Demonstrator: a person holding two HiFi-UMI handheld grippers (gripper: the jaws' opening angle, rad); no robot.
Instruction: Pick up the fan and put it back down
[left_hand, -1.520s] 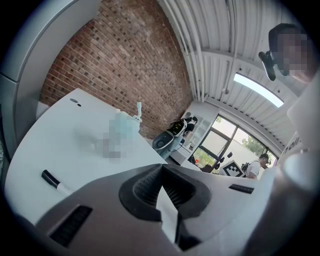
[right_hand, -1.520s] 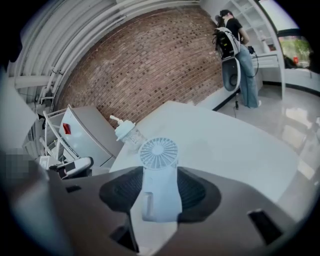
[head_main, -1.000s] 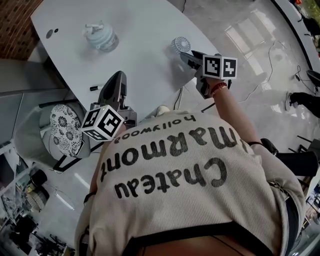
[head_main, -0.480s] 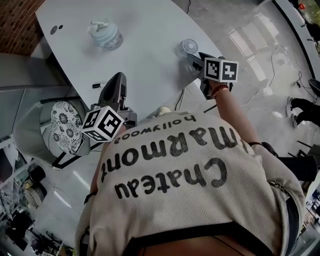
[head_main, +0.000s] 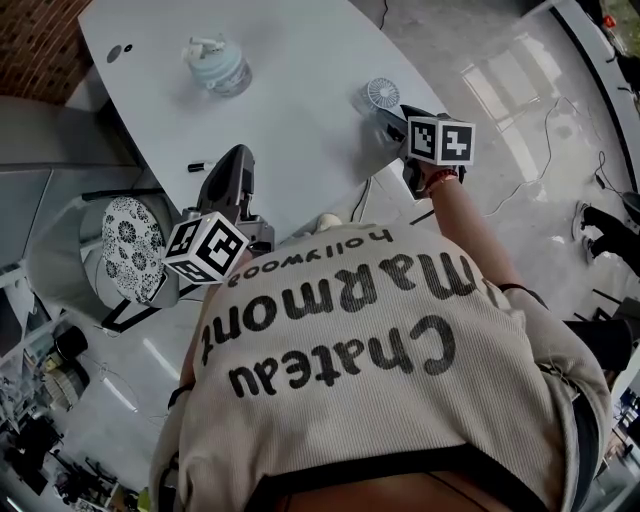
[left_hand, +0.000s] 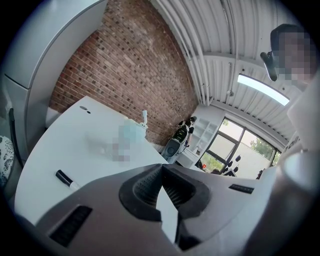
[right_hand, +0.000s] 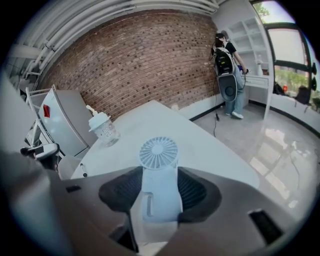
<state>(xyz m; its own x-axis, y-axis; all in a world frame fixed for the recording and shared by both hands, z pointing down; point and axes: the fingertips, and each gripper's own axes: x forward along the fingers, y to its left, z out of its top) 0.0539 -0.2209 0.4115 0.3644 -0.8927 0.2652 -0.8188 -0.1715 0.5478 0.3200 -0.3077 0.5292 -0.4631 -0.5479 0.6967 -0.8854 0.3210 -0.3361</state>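
Observation:
A small white hand-held fan (right_hand: 158, 155) stands upright with its round grille on top, near the right edge of the white table (head_main: 290, 90). My right gripper (right_hand: 160, 189) is shut on its handle, with one dark pad pressing on each side. The jaws hide the fan's foot, so I cannot tell whether it rests on the table. In the head view the fan (head_main: 381, 95) shows just beyond the right gripper (head_main: 388, 118). My left gripper (head_main: 235, 162) hangs over the table's near edge, and its pads (left_hand: 150, 186) meet at the tip with nothing between them.
A pale blue lidded bottle (head_main: 218, 68) stands at the table's far side, also in the right gripper view (right_hand: 102, 127). A black marker (head_main: 198, 166) lies near the left gripper. A patterned chair (head_main: 130, 250) sits at the left, and a person (right_hand: 227, 65) stands far back.
My right gripper has shifted slightly with the fan still in its jaws. The left gripper has kept still.

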